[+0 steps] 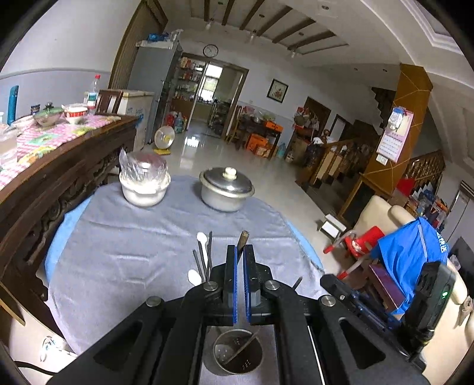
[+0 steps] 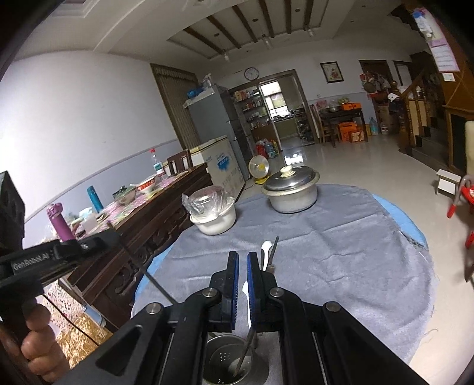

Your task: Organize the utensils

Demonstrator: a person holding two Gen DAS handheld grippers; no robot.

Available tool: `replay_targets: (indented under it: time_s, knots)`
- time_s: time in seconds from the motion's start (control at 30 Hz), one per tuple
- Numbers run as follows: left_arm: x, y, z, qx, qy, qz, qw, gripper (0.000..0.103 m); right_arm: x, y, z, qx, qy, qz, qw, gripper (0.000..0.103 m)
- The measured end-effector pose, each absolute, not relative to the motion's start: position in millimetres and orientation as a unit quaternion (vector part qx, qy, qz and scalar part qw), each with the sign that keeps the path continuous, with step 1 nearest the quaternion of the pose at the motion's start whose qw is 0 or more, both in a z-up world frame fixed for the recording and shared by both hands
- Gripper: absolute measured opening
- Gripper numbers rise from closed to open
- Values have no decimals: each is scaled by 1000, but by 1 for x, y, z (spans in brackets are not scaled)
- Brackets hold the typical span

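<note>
— What's in the metal holder (image 1: 238, 357)?
— One dark chopstick (image 1: 242, 349), leaning against the perforated wall.
— And the rest?
— White spoons (image 1: 202, 238) and dark chopsticks (image 1: 209, 251) lie bunched on the grey cloth. One brown chopstick (image 1: 243, 240) sticks up, pinched between blue pads.

I see a glossy pale tiled floor (image 1: 204, 148) at centre frame, a dark carved wooden sideboard (image 1: 59, 177) at left, a round wall clock (image 1: 210, 50) above the doorway, and a beamed ceiling (image 1: 266, 20) on top.
</note>
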State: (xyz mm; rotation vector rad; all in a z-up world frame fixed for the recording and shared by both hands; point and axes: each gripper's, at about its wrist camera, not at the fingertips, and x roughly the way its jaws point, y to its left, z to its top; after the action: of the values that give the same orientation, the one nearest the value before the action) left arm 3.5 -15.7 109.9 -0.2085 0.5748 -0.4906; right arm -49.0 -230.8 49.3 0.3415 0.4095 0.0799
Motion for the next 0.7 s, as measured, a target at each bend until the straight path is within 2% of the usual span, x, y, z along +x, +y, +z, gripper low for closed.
replay_targets:
  time_s: [0.4, 0.53, 0.7]
  knots:
    - [-32, -8, 165, -93, 199, -259, 940, 4, -53, -239, 42, 189, 211, 31, 958, 7]
    - [-17, 2, 148, -100, 223, -244, 938, 4, -57, -236, 41, 183, 216, 31, 959, 7]
    - [36, 49, 84, -118, 295, -206, 926, 4, -60, -244, 32, 178, 225, 14, 958, 7]
